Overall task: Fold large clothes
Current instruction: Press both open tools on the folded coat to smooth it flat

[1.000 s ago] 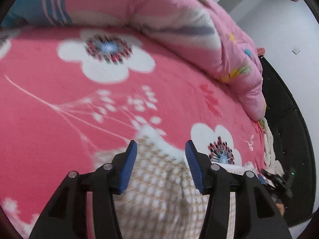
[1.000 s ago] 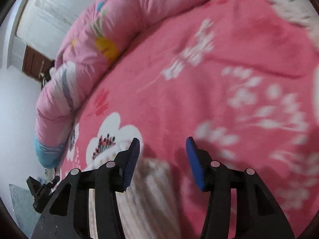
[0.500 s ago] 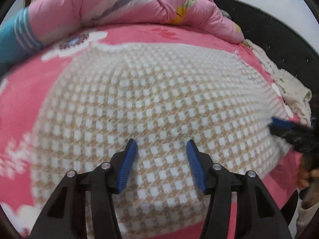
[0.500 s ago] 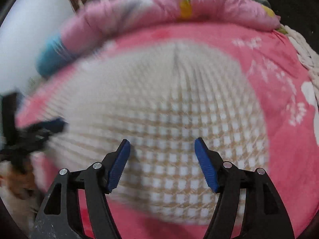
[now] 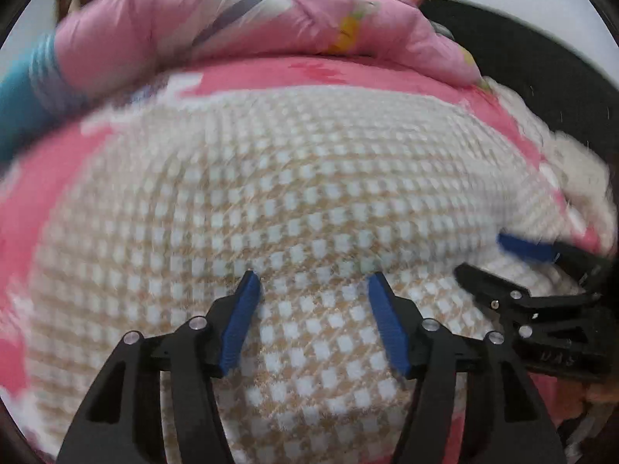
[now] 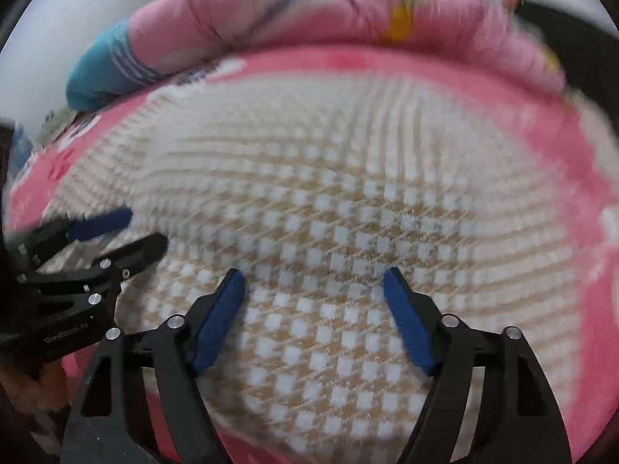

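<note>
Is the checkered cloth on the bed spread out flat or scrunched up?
Spread out. The checkered cloth lies broad and smooth over the pink bed sheet.

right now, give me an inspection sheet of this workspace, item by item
surface: pink floral bedsheet on a bed
job's things: checked beige-and-white garment spread flat on it
clutter: rolled pink quilt along the far edge; white fabric at the side
grippers: left gripper and right gripper over the garment's near part, jaws just been opening, nothing between the pads
cables: nothing seen
surroundings: dark headboard, pale wall
</note>
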`<move>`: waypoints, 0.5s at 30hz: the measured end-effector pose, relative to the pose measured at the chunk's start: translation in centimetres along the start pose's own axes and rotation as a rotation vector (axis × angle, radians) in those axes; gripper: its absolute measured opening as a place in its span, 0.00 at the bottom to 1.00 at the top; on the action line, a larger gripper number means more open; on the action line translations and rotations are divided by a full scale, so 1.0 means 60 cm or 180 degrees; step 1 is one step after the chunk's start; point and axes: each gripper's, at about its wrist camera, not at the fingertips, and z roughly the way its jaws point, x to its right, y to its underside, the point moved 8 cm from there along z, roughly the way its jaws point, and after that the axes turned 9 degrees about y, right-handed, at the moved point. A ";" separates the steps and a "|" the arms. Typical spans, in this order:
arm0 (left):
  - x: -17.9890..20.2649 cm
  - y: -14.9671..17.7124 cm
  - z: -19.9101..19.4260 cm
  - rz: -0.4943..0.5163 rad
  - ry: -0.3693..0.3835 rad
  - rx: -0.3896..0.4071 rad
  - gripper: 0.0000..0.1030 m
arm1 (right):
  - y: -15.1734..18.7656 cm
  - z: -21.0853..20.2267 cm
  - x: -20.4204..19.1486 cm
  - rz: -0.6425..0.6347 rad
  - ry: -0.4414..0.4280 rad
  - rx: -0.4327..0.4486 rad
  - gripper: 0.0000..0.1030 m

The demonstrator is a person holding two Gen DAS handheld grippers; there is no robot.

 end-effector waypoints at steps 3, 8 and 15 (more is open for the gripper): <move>0.007 0.002 -0.039 0.0046 0.0036 0.0109 0.57 | 0.001 -0.053 0.014 -0.0009 0.0073 0.0002 0.69; 0.039 0.050 -0.089 0.0362 0.0169 0.0206 0.59 | 0.060 -0.089 0.023 -0.0232 0.0256 0.0150 0.70; 0.023 0.072 -0.085 0.0258 0.0049 0.0170 0.61 | 0.059 -0.113 0.082 0.0075 0.0175 0.0109 0.73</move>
